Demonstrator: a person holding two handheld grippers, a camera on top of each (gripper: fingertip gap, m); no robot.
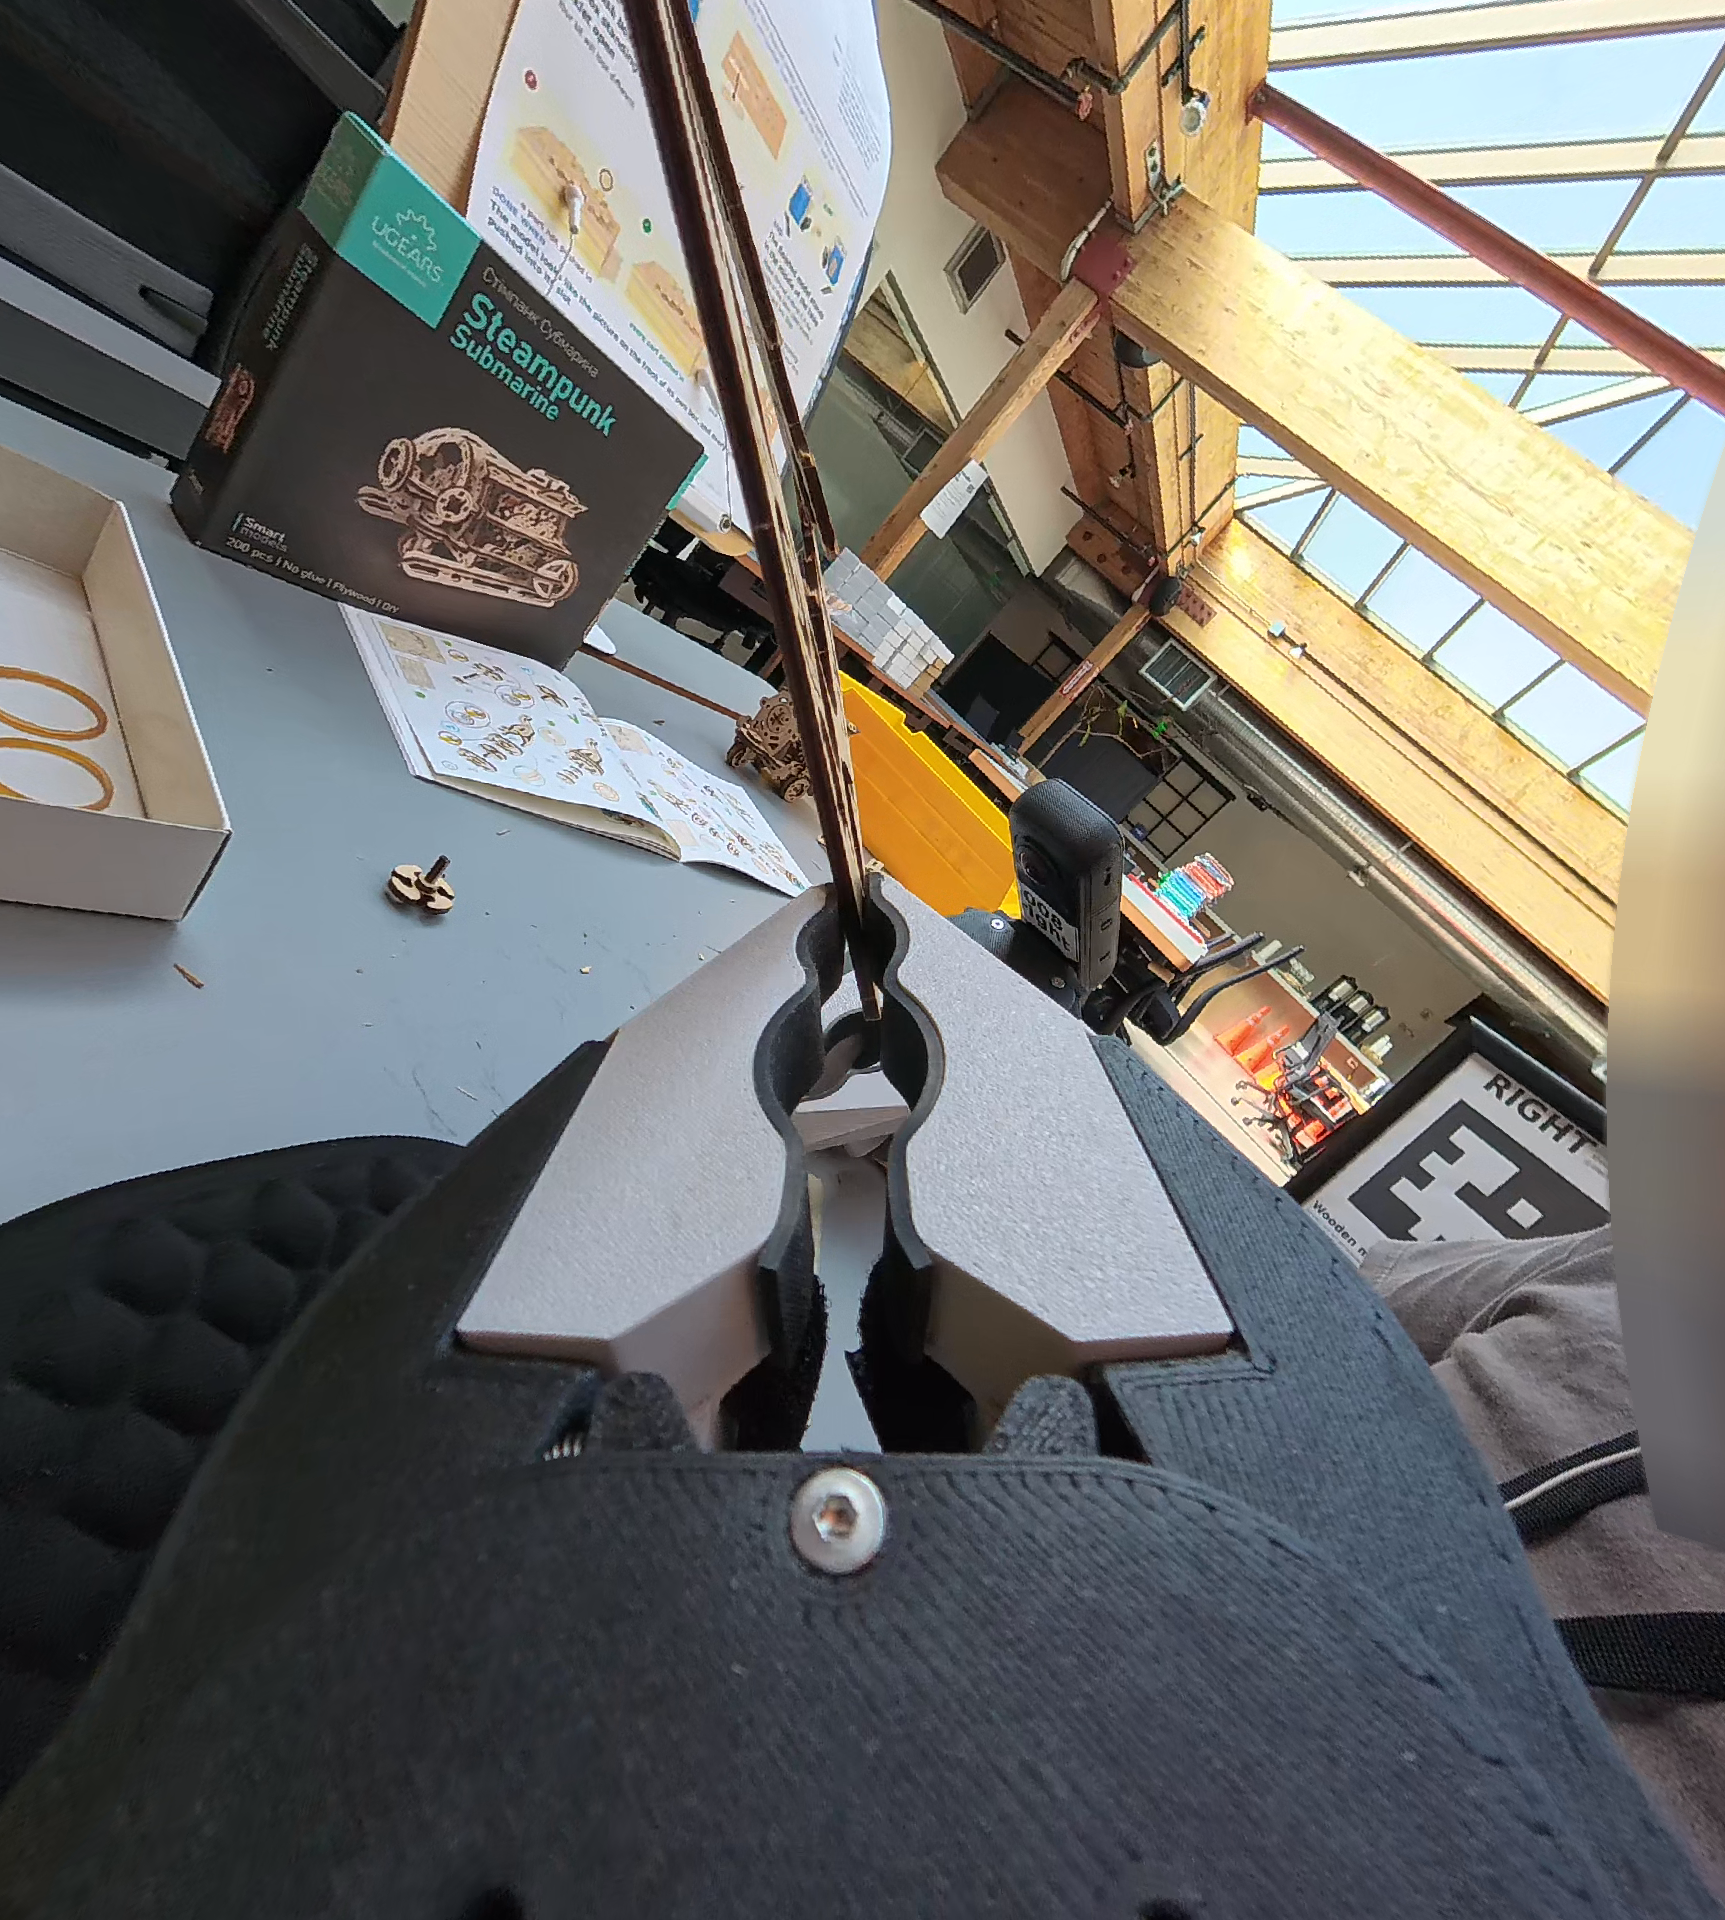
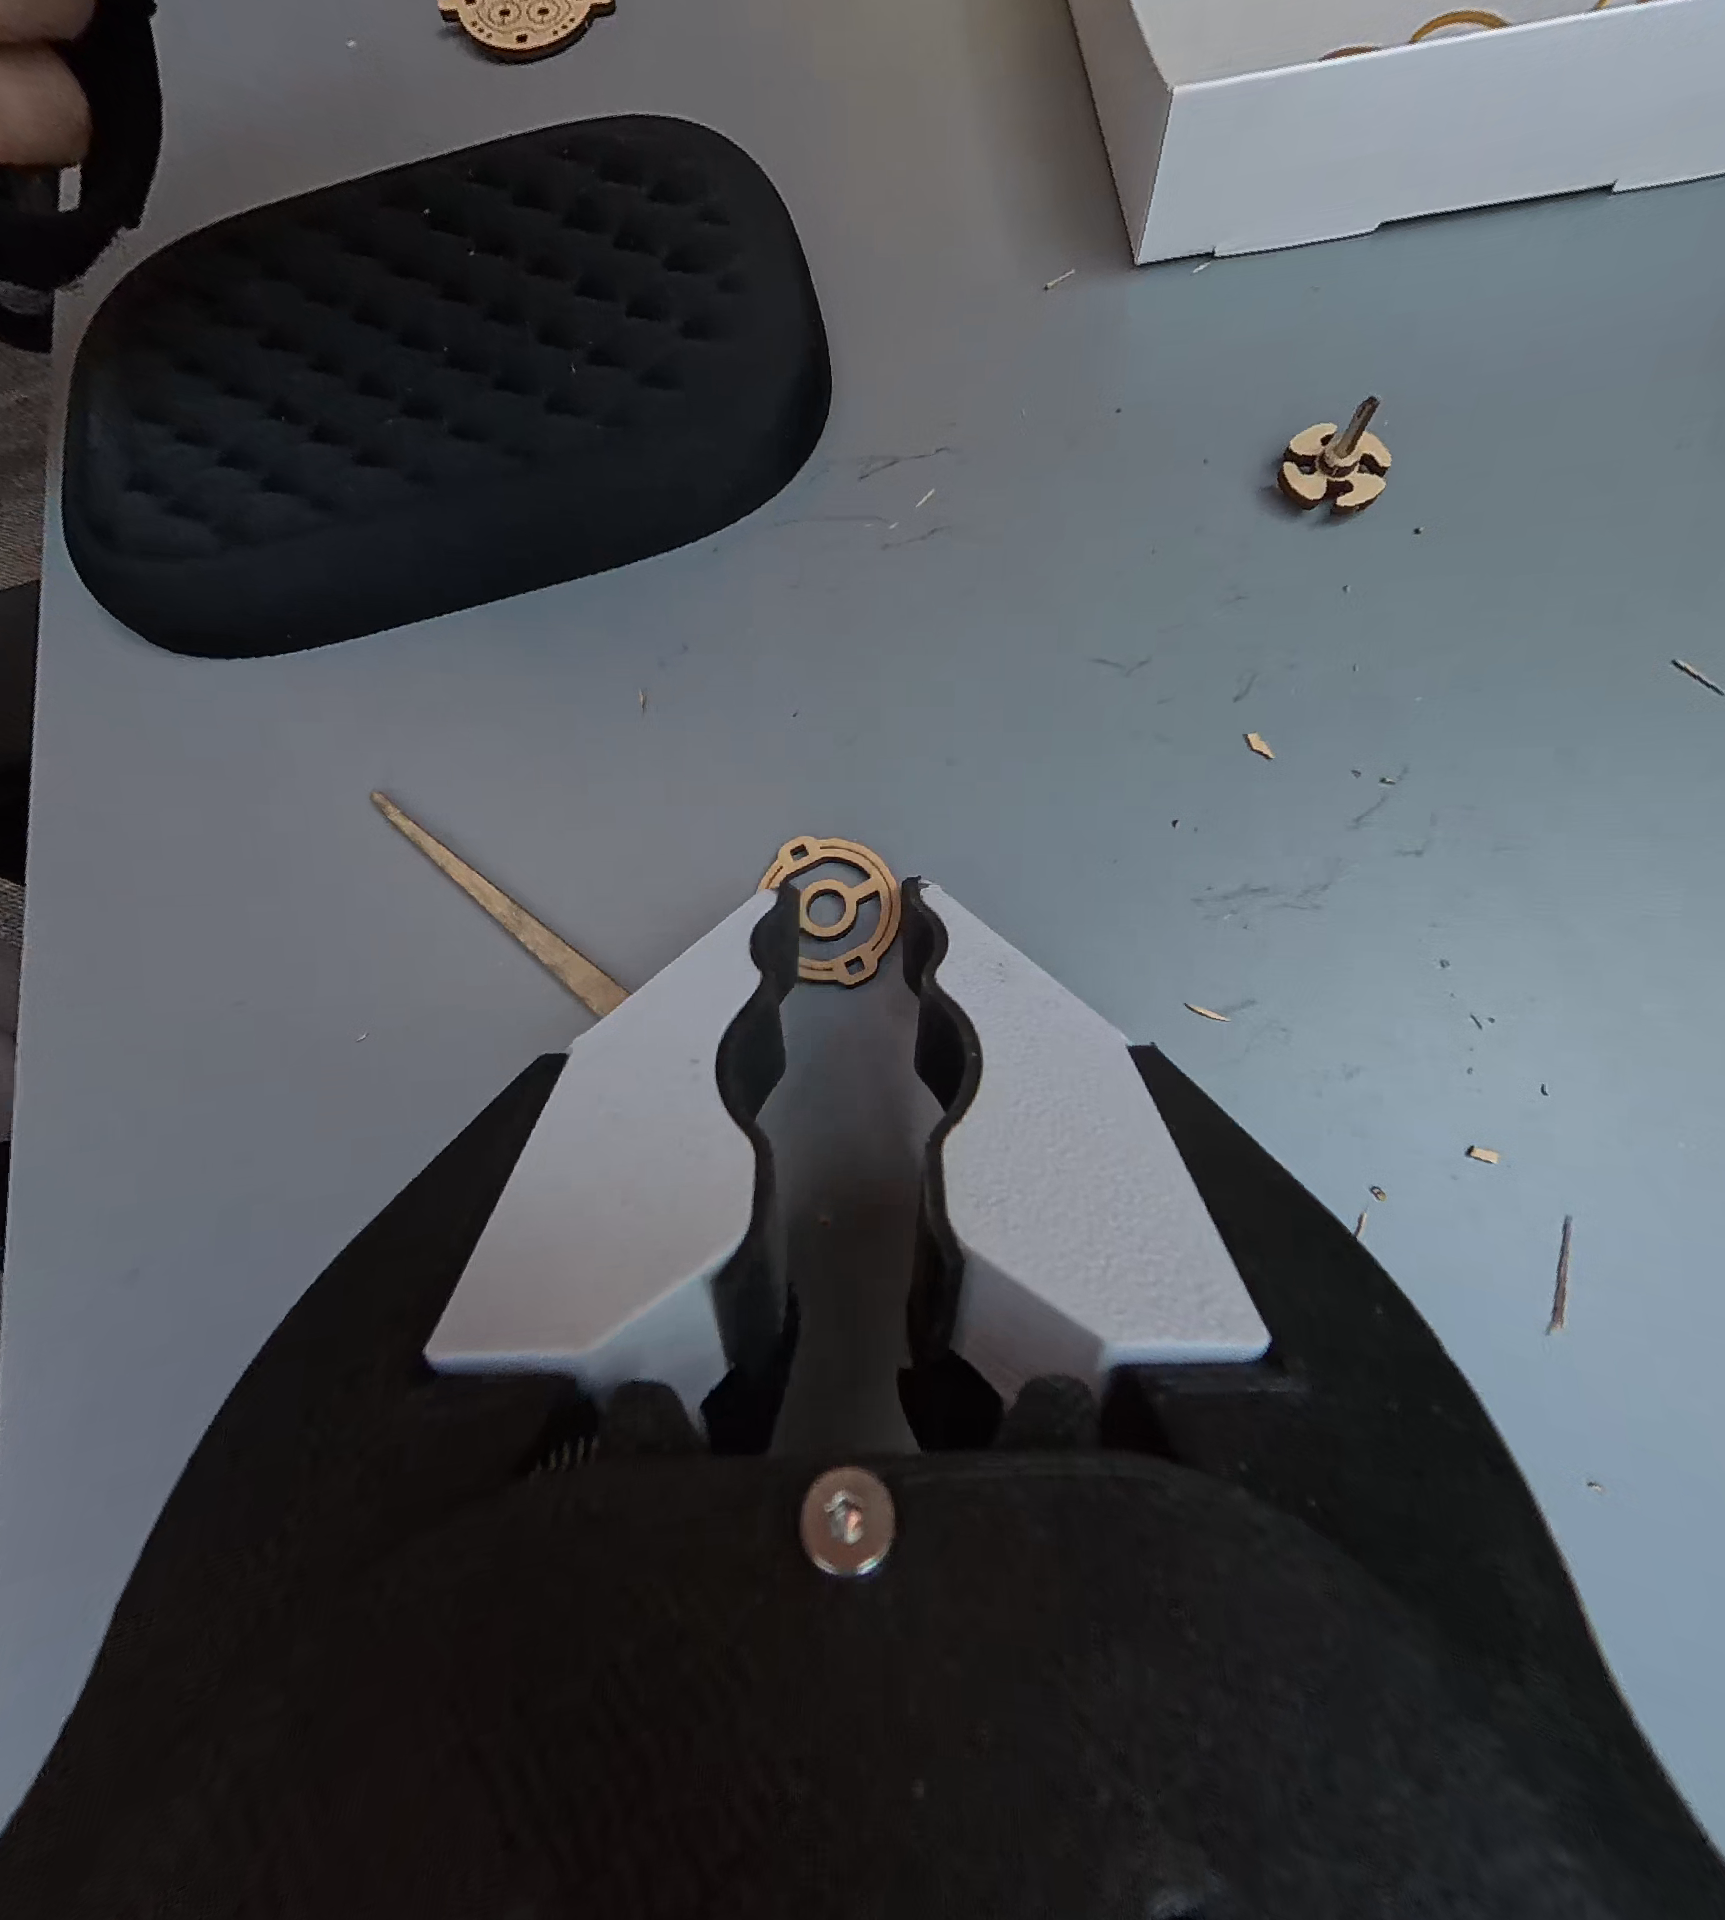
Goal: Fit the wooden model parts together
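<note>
My left gripper (image 1: 850,914) is shut on thin plywood sheets (image 1: 764,468), seen edge-on and rising steeply from the fingertips to the top of the left wrist view. My right gripper (image 2: 845,902) is open and points down at the grey table (image 2: 1253,935). A small round wooden ring part (image 2: 830,914) lies flat on the table between its fingertips. I cannot tell whether the pads touch it. A wooden gear on a short axle (image 2: 1334,468) stands to the far right; it also shows in the left wrist view (image 1: 418,883).
A tapered wooden stick (image 2: 494,899) lies left of my right gripper. A black cushion (image 2: 442,384) lies far left. A white tray (image 2: 1460,125) stands far right. In the left view: the kit box (image 1: 422,416), an open booklet (image 1: 577,748) and a small camera (image 1: 1066,883). The left gripper's tips are roughly 20 cm from the right gripper's.
</note>
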